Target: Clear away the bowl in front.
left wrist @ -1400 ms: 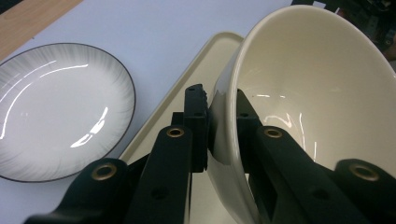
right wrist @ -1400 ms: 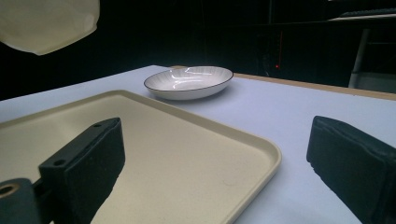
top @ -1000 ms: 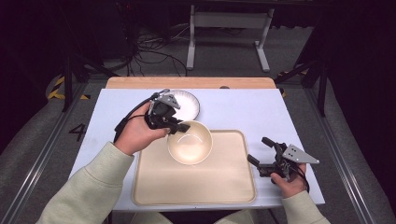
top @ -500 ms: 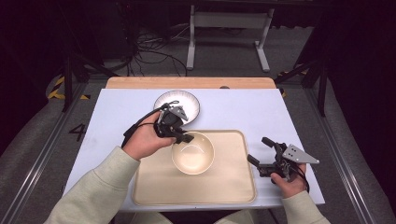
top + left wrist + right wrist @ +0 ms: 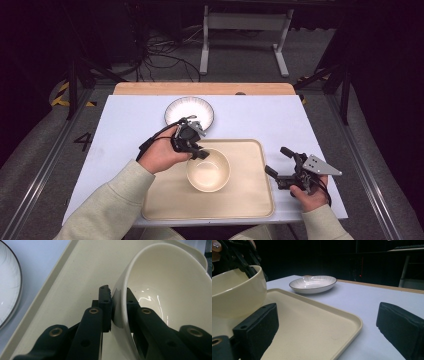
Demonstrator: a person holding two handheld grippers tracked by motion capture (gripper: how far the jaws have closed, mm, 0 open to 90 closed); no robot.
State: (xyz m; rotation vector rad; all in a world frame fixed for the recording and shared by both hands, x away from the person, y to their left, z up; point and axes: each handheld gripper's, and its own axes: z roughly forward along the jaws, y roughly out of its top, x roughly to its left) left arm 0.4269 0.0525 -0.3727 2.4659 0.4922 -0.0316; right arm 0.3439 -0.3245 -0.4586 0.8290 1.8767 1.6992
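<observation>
Bowl (image 5: 208, 170) sat over the middle of the tray (image 5: 250, 210), my left gripper (image 5: 199, 154) pinching its rim, one jaw inside, one outside. Step in hand: setting it down. Next move, I judged: lower flat, then release. A second earlier it hung nearer the tray's far edge. My right gripper (image 5: 278, 162) waited wide open beside the tray.

- A cream bowl (image 5: 208, 171), glossy and empty, is seen tilted over the beige tray (image 5: 250, 200), towards the tray's left half, its rim clamped.
</observation>
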